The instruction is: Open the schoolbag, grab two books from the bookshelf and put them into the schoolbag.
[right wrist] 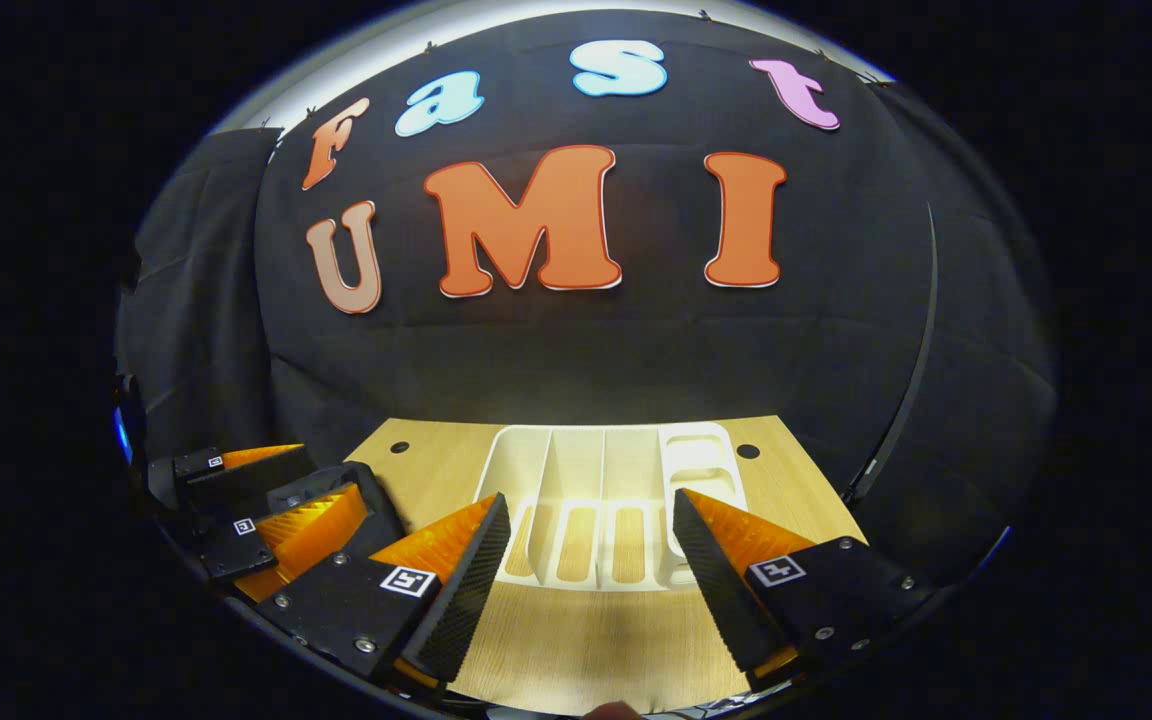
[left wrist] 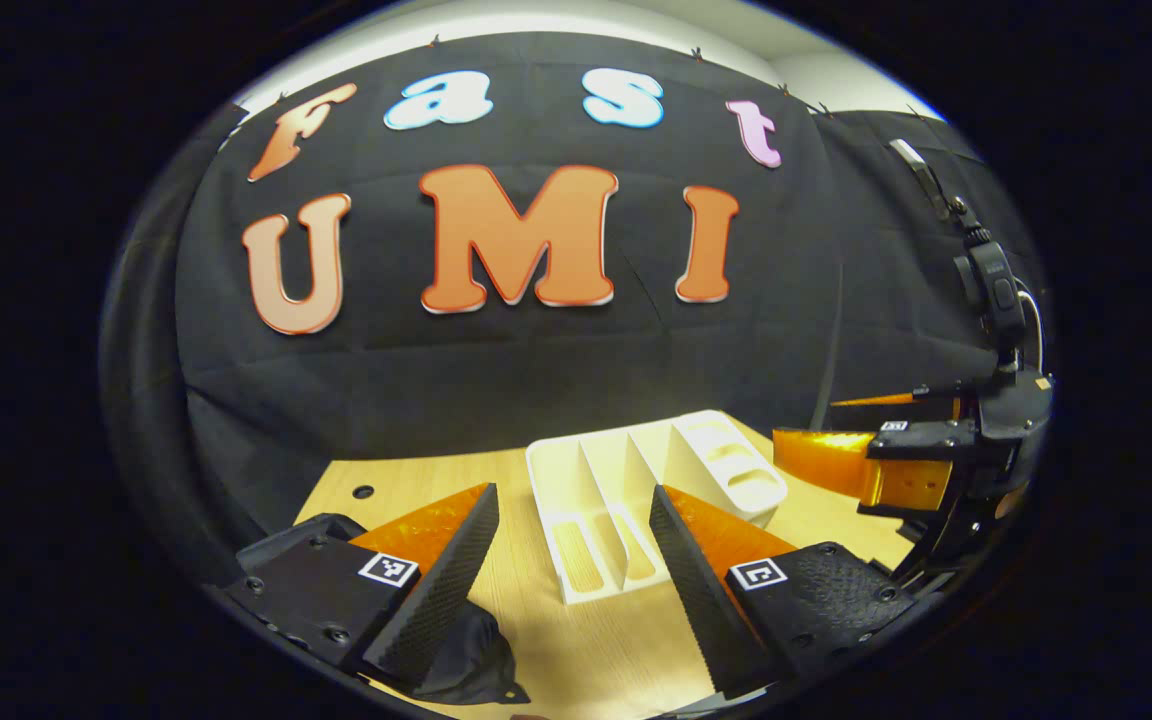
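1. The white bookshelf (right wrist: pixel 601 505) sits mid-table, slots upright and facing us. We can see bare slotted floor in three of its compartments and a stepped tray section on its right end. In the left gripper view the same bookshelf (left wrist: pixel 636 500) shows at an angle, its right end swung away from us.

2. The left gripper view gives us a bit of the schoolbag (left wrist: pixel 466 655) — dark fabric with a small tab, low down just under the left gripper's (left wrist: pixel 571 590) left finger. We can't tell whether it's open or zipped.

3. The left gripper has its jaws spread wide, nothing between them, with the rack seen through the gap. The right gripper (right wrist: pixel 586 595) is the same: wide apart, holding nothing.

4. Each view catches the other tool. The right gripper (left wrist: pixel 911 470) shows at the far right of the left gripper view, and the left gripper (right wrist: pixel 266 510) sits low left in the right gripper view, just beside the table's (right wrist: pixel 816 500) left edge.

5. Room to move — bare wood lies in front of the rack, with narrower strips at both its sides. The back edge meets the black cloth wall (right wrist: pixel 586 350).
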Demonstrator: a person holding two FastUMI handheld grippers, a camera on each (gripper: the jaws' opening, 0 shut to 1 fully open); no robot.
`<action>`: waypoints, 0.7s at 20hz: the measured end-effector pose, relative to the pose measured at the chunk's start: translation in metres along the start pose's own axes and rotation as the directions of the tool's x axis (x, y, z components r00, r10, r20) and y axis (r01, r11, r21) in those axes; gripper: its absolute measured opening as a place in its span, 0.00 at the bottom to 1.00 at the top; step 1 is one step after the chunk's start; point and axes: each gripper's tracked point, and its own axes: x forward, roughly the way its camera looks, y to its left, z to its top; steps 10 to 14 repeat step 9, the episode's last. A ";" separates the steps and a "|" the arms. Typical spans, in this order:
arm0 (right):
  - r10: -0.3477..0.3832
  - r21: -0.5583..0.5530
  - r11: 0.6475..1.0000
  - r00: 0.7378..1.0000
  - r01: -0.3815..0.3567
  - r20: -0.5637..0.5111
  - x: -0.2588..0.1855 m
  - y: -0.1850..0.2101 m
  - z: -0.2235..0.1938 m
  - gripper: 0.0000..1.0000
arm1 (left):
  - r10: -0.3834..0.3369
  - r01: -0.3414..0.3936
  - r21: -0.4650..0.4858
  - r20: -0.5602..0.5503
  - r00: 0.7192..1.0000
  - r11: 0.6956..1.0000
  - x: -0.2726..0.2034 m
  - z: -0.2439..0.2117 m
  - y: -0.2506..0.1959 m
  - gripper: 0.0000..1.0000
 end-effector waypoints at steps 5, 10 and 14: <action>0.016 -0.037 0.999 0.995 -0.012 0.095 -0.024 -0.006 0.018 0.98 | 0.078 -0.078 -0.002 0.119 0.990 0.997 -0.014 0.025 -0.001 0.96; -0.006 -0.077 0.997 0.989 0.017 0.149 -0.029 -0.011 0.021 0.98 | 0.106 -0.108 0.002 0.188 0.977 0.994 -0.029 0.035 -0.008 0.96; -0.006 -0.077 0.997 0.989 0.017 0.149 -0.029 -0.011 0.021 0.98 | 0.106 -0.108 0.002 0.188 0.977 0.994 -0.029 0.035 -0.008 0.96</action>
